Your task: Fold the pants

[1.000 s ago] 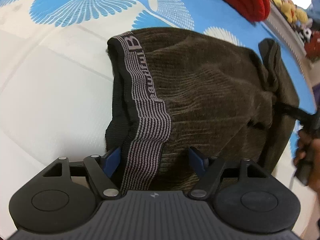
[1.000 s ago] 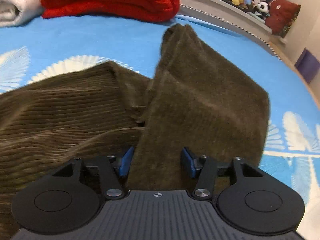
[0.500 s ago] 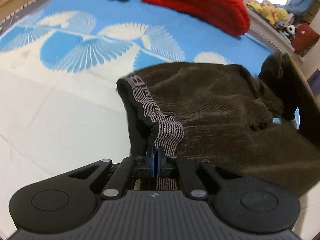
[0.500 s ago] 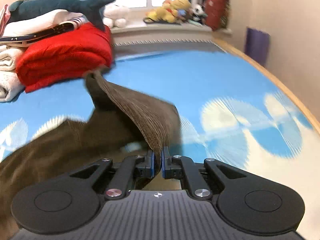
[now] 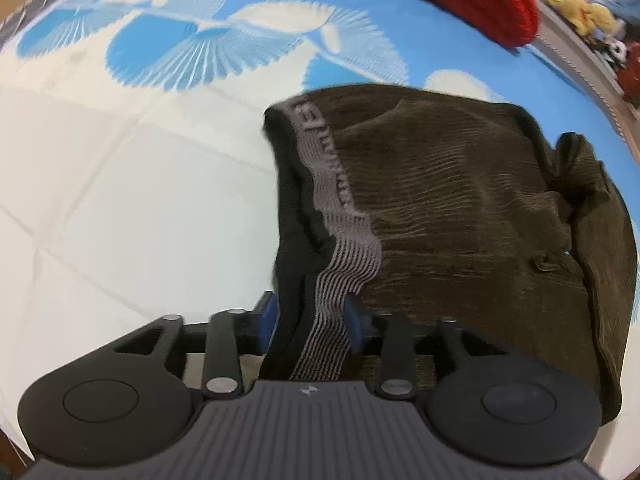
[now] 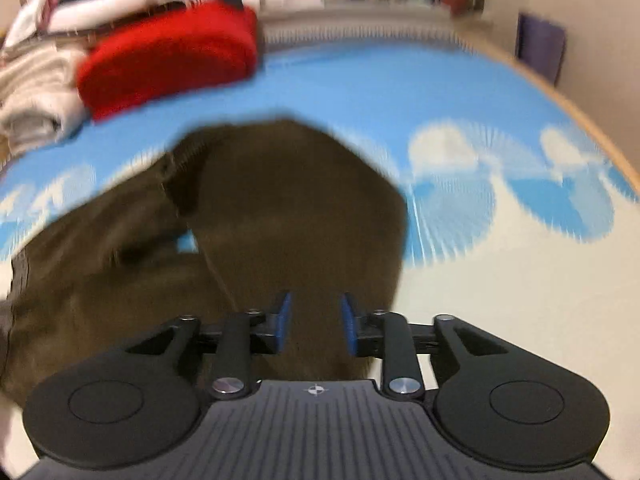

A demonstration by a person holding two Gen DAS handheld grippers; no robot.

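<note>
Dark brown corduroy pants [image 5: 460, 208] lie folded on a bed sheet printed with blue and white fans [image 5: 120, 200]. The grey striped waistband [image 5: 328, 176] runs toward my left gripper [image 5: 310, 318]. Its jaws are opening, and the waistband edge still sits loosely between the blue pads. In the right wrist view the pants [image 6: 288, 200] show a leg panel laid over the rest. My right gripper [image 6: 316, 322] hovers at that panel's near edge with its jaws opening. Brown cloth lies under and between its pads, not pinched.
A folded red blanket [image 6: 168, 60] and pale folded clothes [image 6: 32, 92] sit at the far side of the bed. Stuffed toys [image 5: 576, 4] line the ledge beyond. The wooden bed edge [image 6: 592, 128] curves along the right, with a purple object [image 6: 540, 48] against the wall.
Half a second ago both grippers were shut on cloth, the right one lifting a leg end. Now both sets of jaws stand apart and the leg lies flat over the pants.
</note>
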